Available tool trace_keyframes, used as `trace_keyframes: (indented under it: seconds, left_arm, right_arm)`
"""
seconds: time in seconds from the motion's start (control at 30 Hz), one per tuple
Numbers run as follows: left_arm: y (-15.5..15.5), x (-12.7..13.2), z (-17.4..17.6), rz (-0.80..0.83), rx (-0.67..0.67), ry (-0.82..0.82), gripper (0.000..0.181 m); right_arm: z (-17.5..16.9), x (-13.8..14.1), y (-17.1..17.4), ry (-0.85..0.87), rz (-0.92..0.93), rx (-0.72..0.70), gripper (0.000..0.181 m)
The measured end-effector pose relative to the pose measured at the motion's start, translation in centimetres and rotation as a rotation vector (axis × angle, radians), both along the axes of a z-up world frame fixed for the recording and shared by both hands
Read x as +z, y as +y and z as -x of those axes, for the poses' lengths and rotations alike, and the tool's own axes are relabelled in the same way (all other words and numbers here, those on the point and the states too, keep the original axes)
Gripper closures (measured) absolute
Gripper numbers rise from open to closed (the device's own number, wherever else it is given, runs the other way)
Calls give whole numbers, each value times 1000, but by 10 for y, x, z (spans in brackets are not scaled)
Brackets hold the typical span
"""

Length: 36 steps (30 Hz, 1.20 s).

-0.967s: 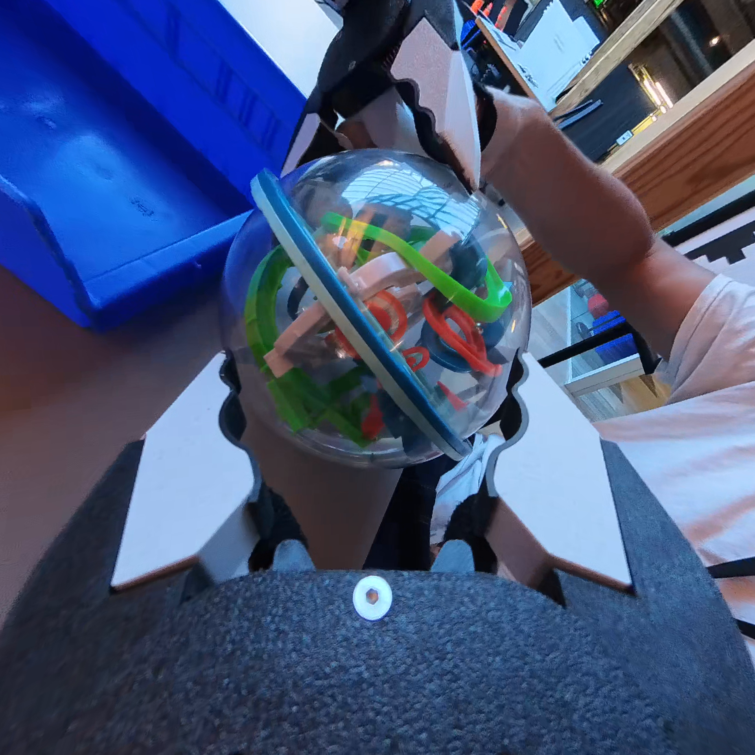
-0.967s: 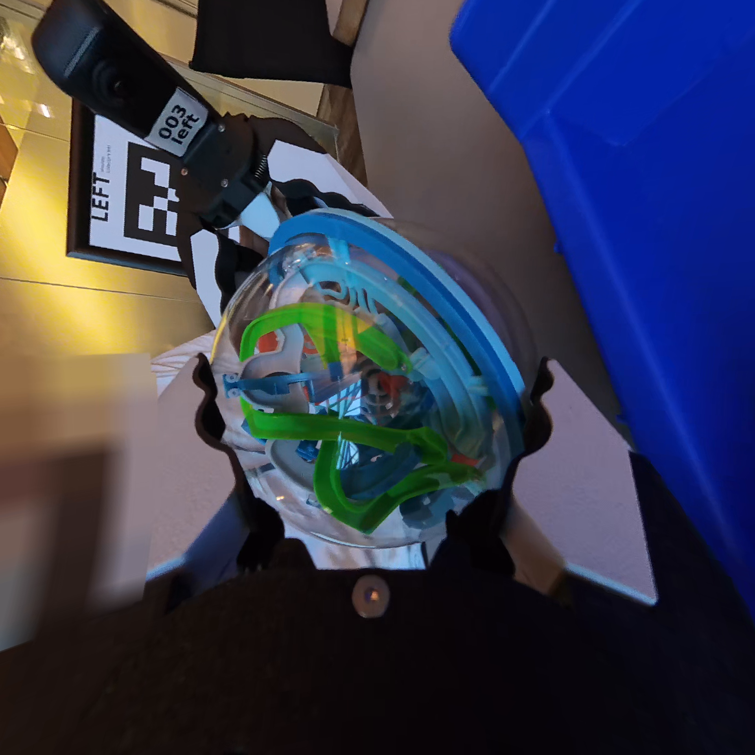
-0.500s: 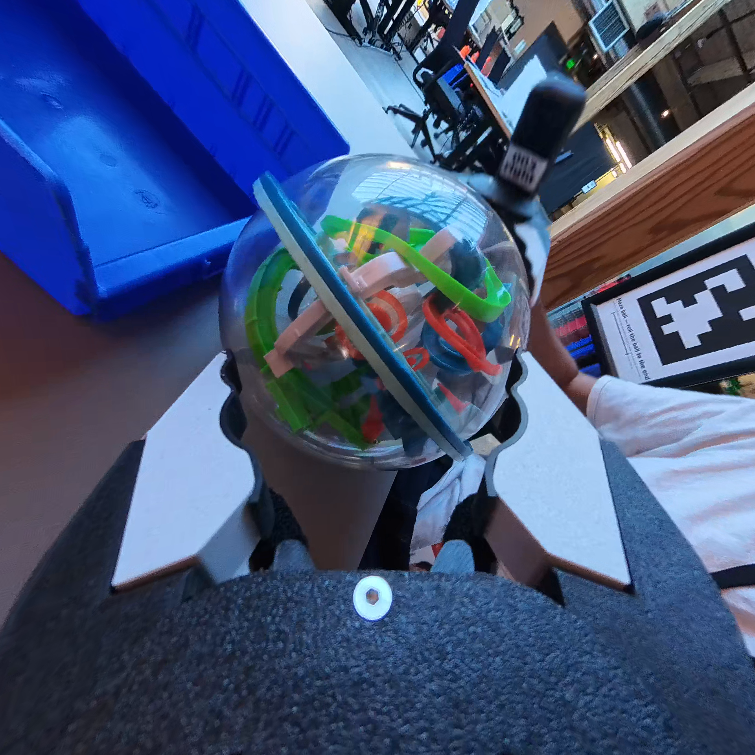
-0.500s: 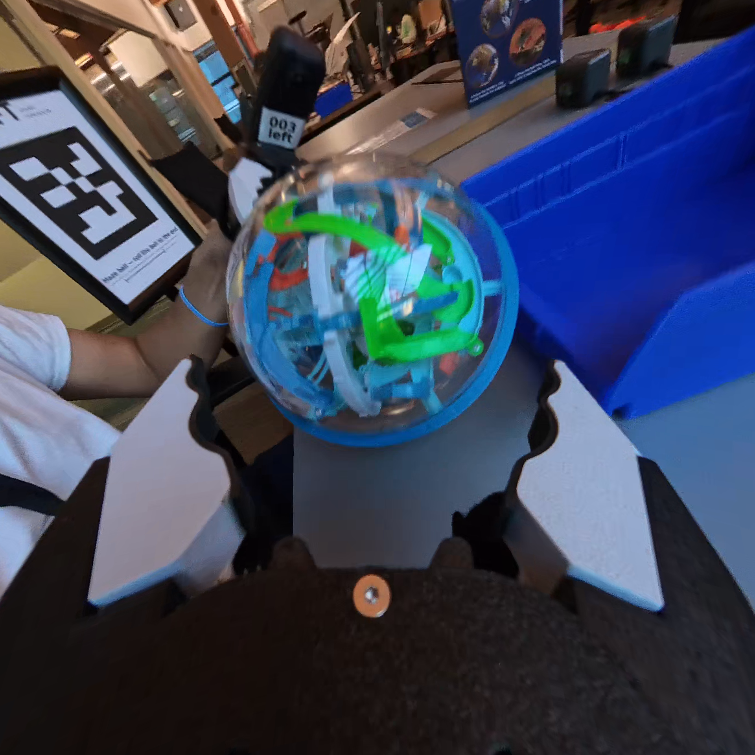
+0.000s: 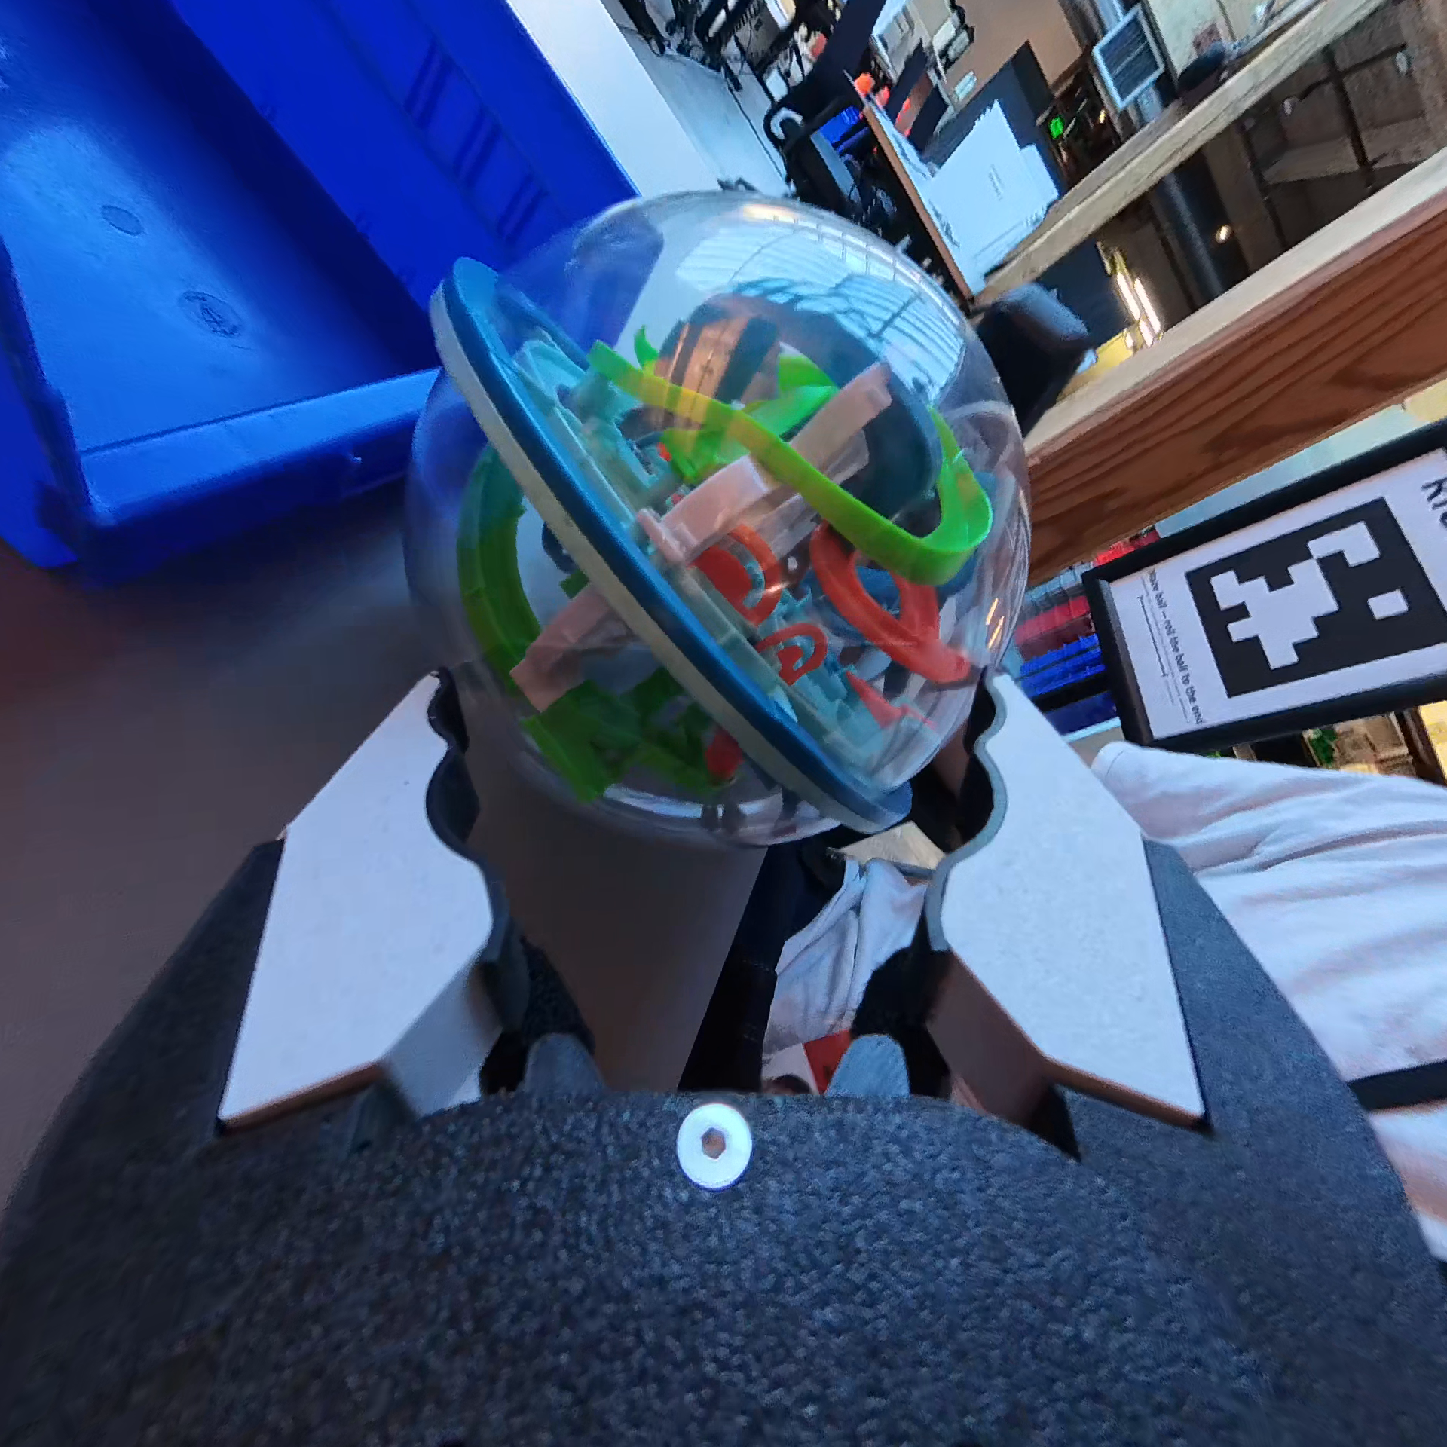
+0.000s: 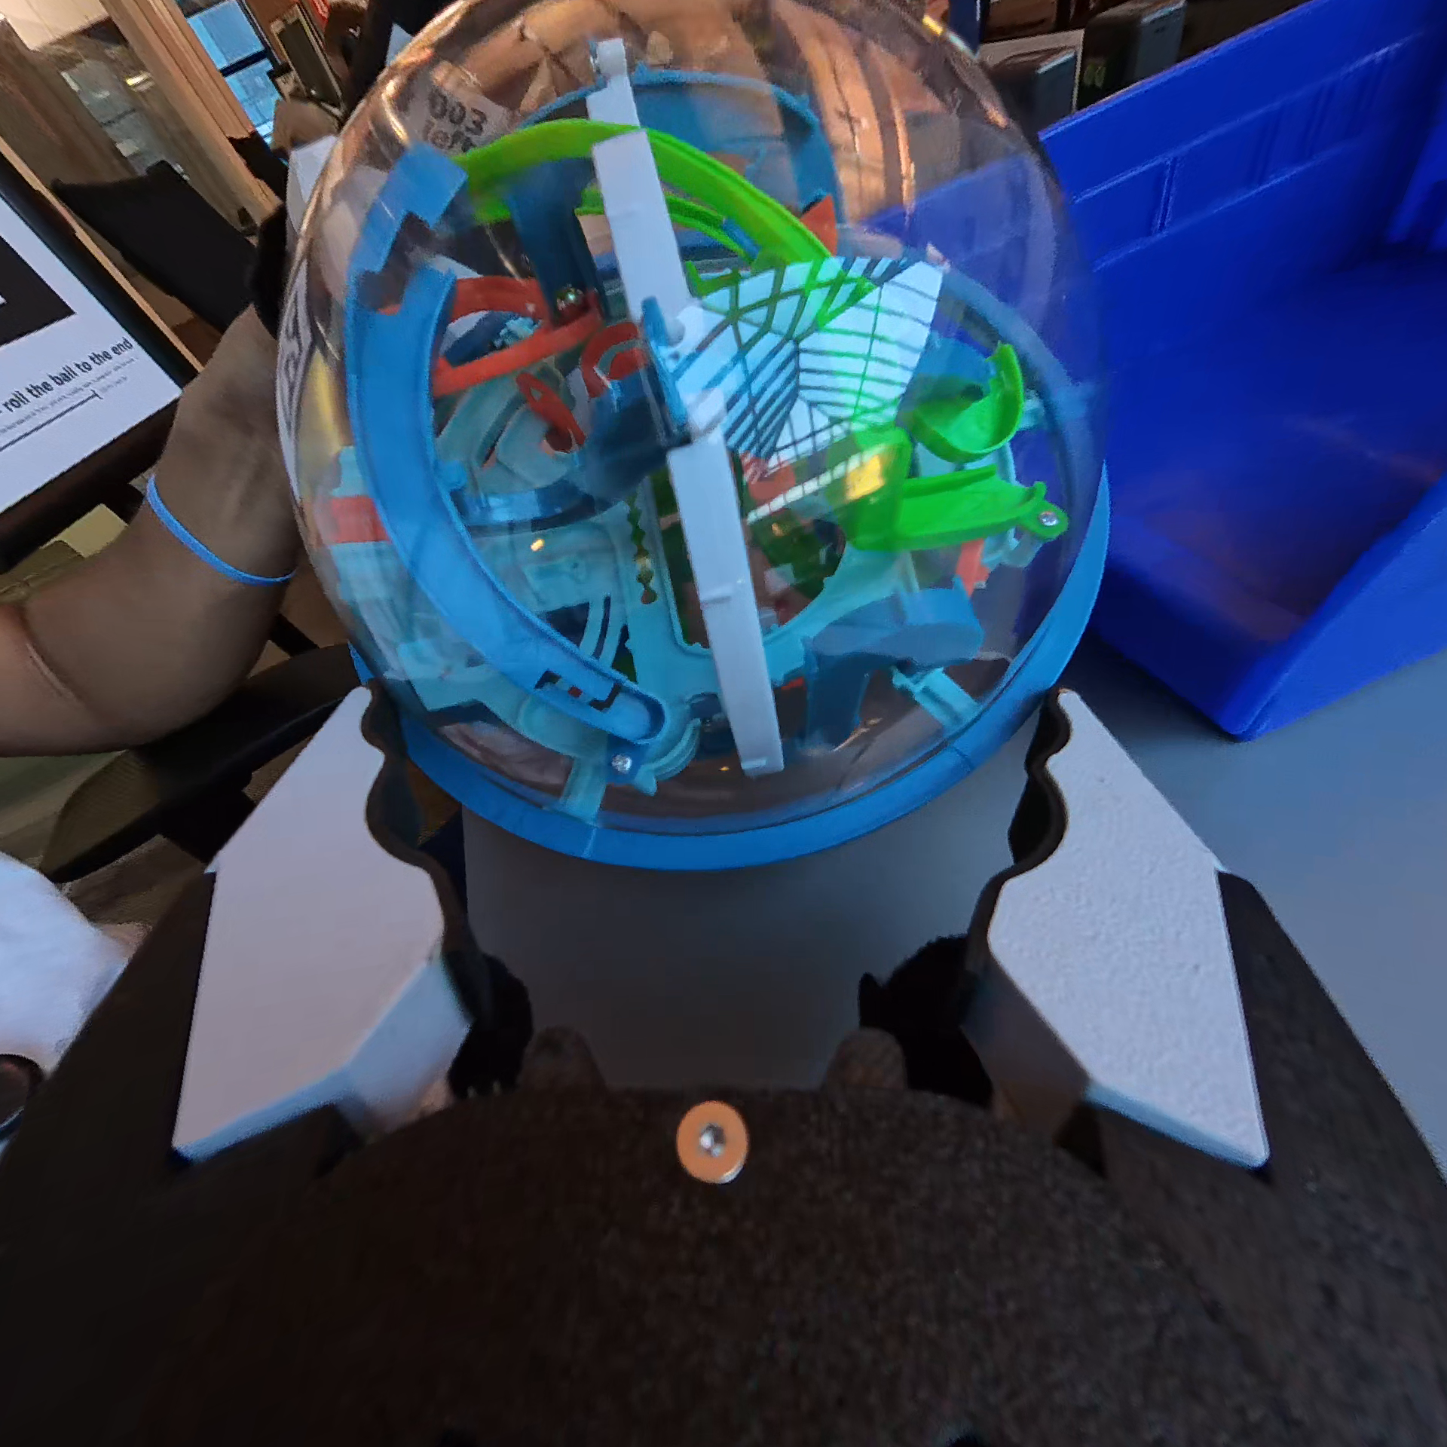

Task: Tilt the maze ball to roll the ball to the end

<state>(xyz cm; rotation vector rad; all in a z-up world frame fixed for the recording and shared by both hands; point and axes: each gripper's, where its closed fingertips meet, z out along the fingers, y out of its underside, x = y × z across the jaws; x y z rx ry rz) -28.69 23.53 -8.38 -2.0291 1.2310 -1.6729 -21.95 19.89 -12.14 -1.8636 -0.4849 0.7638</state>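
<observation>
Clear hard plastic makes the maze ball (image 5: 716, 517) a slick, rigid shell, likely light, so a squeeze on its curve could slip; the blue equator ring (image 6: 783, 842) looks the surest hold. The left gripper (image 5: 709, 736) has its jaws spread wide and pressed to the sphere's lower flanks, holding it above the bench near the front edge, beside the blue bin (image 5: 196, 274). The right gripper (image 6: 709, 752) stands equally wide, its fingertips beside the ring (contact is hard to tell). A small steel ball (image 6: 574, 297) sits on an orange track (image 6: 501, 356), so tilting isn't finished.
</observation>
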Motion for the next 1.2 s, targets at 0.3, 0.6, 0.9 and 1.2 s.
trace_keyframes:
  seconds: [0.3, 0.6, 0.9, 1.2]
  left_arm:
    - [11, 40, -5, -695, -172, 25, 21]
    - [-9, 8, -25, -685, -498, 257, 22]
    - [4, -7, -9, -524, -380, 177, 22]
    - [2, -24, -4, -389, -305, 75, 23]
  right_arm:
    - [-2, 6, 0, 47, 17, 40, 35]
    - [7, 26, -6, 86, -64, 108, 28]
    - [18, -9, -17, -46, 29, 80, 26]
    - [20, 12, 11, -49, -93, -57, 28]
